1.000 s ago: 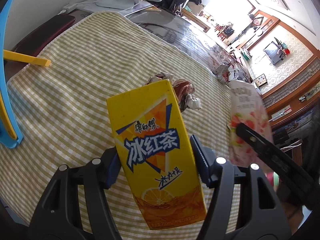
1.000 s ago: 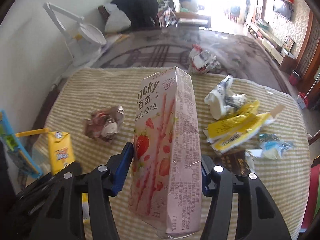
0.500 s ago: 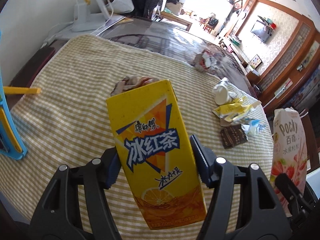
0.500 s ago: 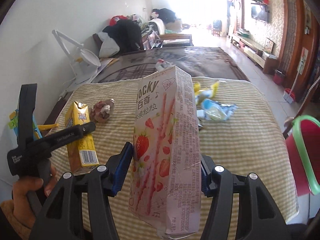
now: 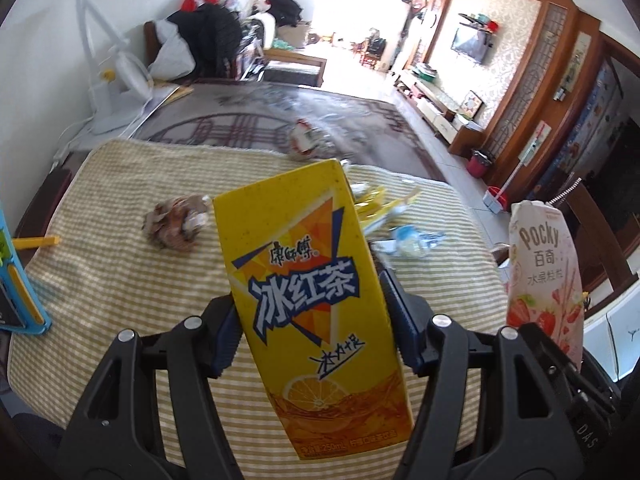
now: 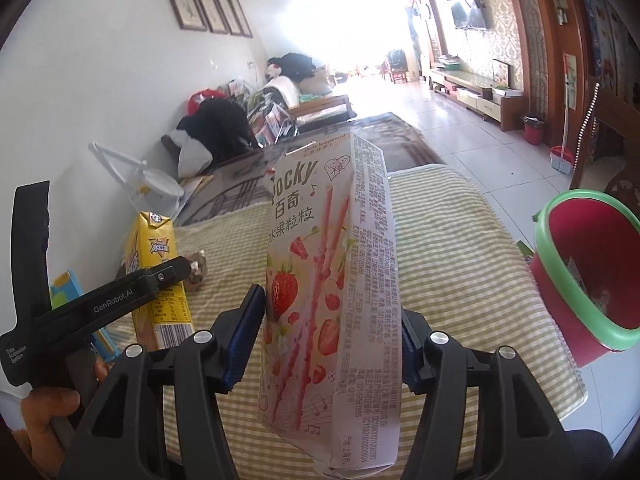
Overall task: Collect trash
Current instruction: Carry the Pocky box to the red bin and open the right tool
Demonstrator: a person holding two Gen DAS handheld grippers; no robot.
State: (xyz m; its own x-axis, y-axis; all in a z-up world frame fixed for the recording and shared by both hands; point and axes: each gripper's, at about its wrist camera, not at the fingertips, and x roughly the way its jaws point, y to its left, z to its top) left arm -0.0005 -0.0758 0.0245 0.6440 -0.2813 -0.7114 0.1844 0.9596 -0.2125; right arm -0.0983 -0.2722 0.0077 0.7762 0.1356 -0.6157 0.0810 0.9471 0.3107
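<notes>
My left gripper is shut on a yellow iced-tea carton, held upright above the checked cloth. A pink Pocky box stands between the blue pads of my right gripper, which is shut on it. In the left wrist view the Pocky box shows at the right edge. The tea carton and the left gripper's black handle, held by a hand, show at the left in the right wrist view. A red bin with a green rim stands off the table's right side.
On the cloth lie a crumpled brown wrapper, yellow wrappers, a blue-white wrapper and a red-white wrapper farther back. A blue and yellow object lies at the left edge. A white fan stands at the back left.
Both grippers have lifted and swung to the right with their boxes. The red bin has come into the right wrist view at the right. The table looks farther below.
</notes>
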